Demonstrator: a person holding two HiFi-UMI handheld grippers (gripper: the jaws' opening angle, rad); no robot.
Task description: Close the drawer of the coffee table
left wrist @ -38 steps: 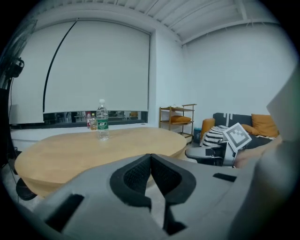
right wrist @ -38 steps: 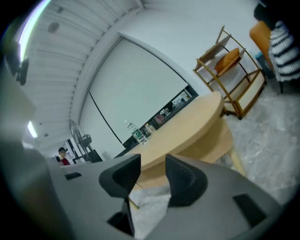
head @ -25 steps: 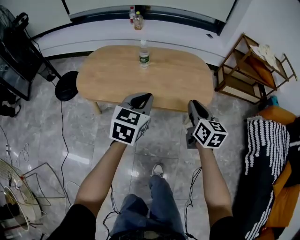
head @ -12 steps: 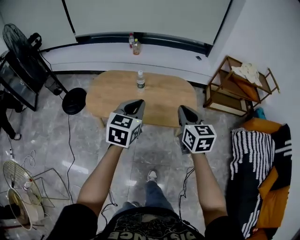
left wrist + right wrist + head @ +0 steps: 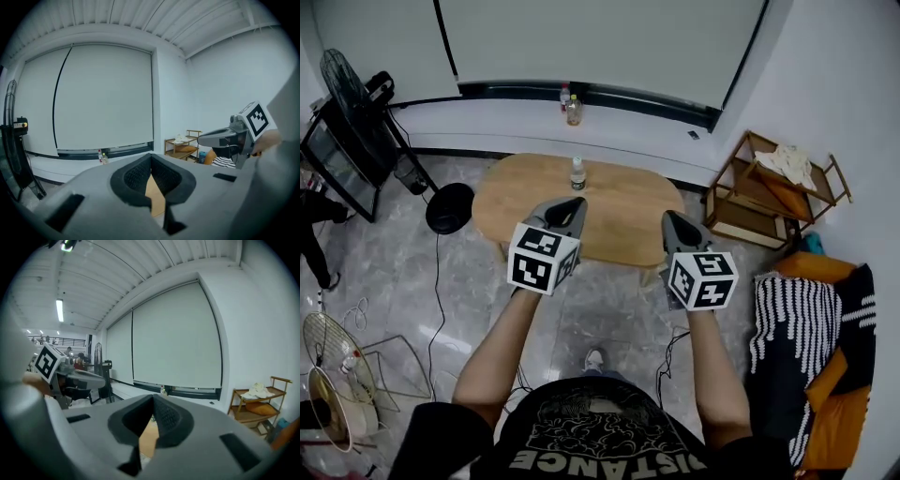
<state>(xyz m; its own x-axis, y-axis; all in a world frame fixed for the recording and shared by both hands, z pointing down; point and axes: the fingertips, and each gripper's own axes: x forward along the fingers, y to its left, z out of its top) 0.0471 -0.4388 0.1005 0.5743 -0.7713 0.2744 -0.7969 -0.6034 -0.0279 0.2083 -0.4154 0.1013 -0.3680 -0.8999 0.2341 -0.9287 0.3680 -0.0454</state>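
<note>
Near edge of coffee table partly behind left gripper and right gripper (drawer unseen)

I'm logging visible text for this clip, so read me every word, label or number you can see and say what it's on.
"STANCE": white print on the person's black shirt; the letters before it are unclear.
Label on the bottle on the coffee table: too small to read.
Labels on the two bottles by the window: too small to read.
Marker cubes: black-and-white patterns, no words.

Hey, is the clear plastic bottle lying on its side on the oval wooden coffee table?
No, the clear plastic bottle stands upright near the far edge of the oval light wooden coffee table in the head view.
</note>
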